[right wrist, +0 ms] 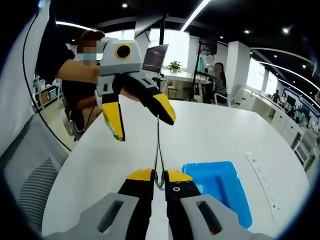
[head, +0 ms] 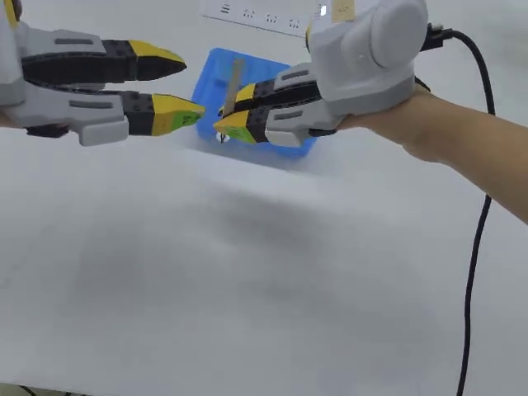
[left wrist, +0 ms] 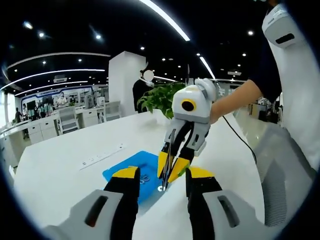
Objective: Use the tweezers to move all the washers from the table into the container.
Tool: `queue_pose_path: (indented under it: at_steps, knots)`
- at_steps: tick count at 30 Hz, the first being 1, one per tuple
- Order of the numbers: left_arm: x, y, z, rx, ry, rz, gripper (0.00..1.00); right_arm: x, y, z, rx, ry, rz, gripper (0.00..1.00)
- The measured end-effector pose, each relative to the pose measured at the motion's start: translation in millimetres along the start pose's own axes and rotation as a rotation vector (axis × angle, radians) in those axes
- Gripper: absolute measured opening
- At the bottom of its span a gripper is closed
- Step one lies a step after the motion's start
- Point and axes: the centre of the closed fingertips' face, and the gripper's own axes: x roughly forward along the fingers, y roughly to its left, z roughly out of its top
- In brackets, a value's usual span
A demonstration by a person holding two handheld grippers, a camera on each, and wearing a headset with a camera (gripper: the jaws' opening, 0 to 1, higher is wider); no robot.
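Observation:
My right gripper is shut on thin metal tweezers, which point forward from between its yellow tips. It hovers over the near edge of the blue container. In the left gripper view the tweezers hang down at the container's edge, and small metal washers lie inside it. My left gripper is open with nothing between its jaws, just left of the container and facing the right gripper. The right gripper view shows the left gripper open, just beyond the tweezers' end.
A white power strip lies behind the container on the white table. A black cable runs down from the right gripper along the table's right side. Office desks, chairs and people stand in the background.

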Motion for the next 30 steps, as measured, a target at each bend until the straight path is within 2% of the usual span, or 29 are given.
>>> queue_pose_path:
  at_steps: [6, 9, 13, 16, 19, 21, 25, 30]
  knots:
    - [-0.2, -2.8, 7.2, 0.008, -0.028, 0.029, 0.57, -17.5, -9.9, 6.1, -0.016, -0.006, -0.040, 0.09]
    - [0.0, -6.8, 9.0, 0.013, -0.042, 0.036, 0.57, -27.3, -18.3, 8.6, -0.022, -0.008, -0.066, 0.09]
    - [3.0, -13.4, 6.1, -0.001, -0.051, 0.032, 0.58, -37.6, -31.1, 9.9, -0.021, -0.007, -0.097, 0.09]
    - [6.0, -16.6, 0.2, -0.006, -0.035, 0.036, 0.63, -44.6, -43.6, 9.7, -0.014, -0.012, -0.129, 0.09]
    - [8.0, -17.4, -11.2, 0.026, 0.017, 0.043, 0.70, -50.2, -57.9, 3.6, 0.004, -0.006, -0.159, 0.09]
    - [8.6, -16.9, -14.6, 0.023, 0.028, 0.043, 0.74, -48.6, -61.3, 1.2, 0.031, -0.008, -0.176, 0.09]
    - [7.5, -12.8, -14.7, -0.001, 0.015, 0.055, 0.82, -48.3, -72.1, -13.2, 0.070, 0.007, -0.192, 0.09]
    - [6.1, -6.1, -18.8, -0.016, 0.031, 0.083, 0.97, -39.6, -78.9, -34.1, 0.084, 0.047, -0.193, 0.09]
